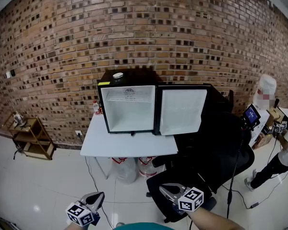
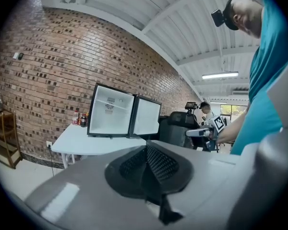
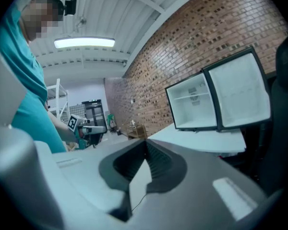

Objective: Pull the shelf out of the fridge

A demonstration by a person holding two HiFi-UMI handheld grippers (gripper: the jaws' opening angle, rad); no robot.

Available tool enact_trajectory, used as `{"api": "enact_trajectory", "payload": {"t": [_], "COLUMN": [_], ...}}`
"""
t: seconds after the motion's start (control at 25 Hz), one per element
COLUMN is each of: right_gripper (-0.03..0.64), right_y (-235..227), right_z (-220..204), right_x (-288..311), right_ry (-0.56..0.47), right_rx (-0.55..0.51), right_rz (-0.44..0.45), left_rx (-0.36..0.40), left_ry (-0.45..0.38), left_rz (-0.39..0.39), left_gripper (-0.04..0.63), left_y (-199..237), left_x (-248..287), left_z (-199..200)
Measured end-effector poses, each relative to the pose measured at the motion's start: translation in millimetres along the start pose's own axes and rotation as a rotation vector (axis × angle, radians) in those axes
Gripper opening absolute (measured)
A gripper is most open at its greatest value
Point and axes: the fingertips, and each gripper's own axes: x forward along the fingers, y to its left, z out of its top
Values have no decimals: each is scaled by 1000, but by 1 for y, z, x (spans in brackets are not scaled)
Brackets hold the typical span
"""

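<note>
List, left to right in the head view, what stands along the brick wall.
Low wooden rack → small bottles → black mini fridge → its open white door → black office chair → small lit screen.

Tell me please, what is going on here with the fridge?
A person holds a left gripper and a right gripper low, some way back from the white table. Both claws are shut and empty. The black mini fridge on the table has its door open, and the shelf sits inside, not yet touched.
</note>
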Motion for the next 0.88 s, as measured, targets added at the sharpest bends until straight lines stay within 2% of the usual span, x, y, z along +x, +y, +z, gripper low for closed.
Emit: {"api": "enact_trajectory", "payload": {"t": [0.52,0.68,0.88], "right_gripper": [2,2,2], "right_y": [-3,-14,-59], "right_z": [36,44,57], "right_x": [139,160,171], "right_ry": [-4,1,-25], "right_rx": [-3,-6,12], "right_rz": [-123,-119,-113], "left_rx": [15,-4,2], "left_ry": [59,55,52], "left_rz": [-109,-108,-84], "left_gripper": [-18,-18,-18], "left_y": [151,173,186], "left_x": [-8,5,42], "left_z": [9,14,30]}}
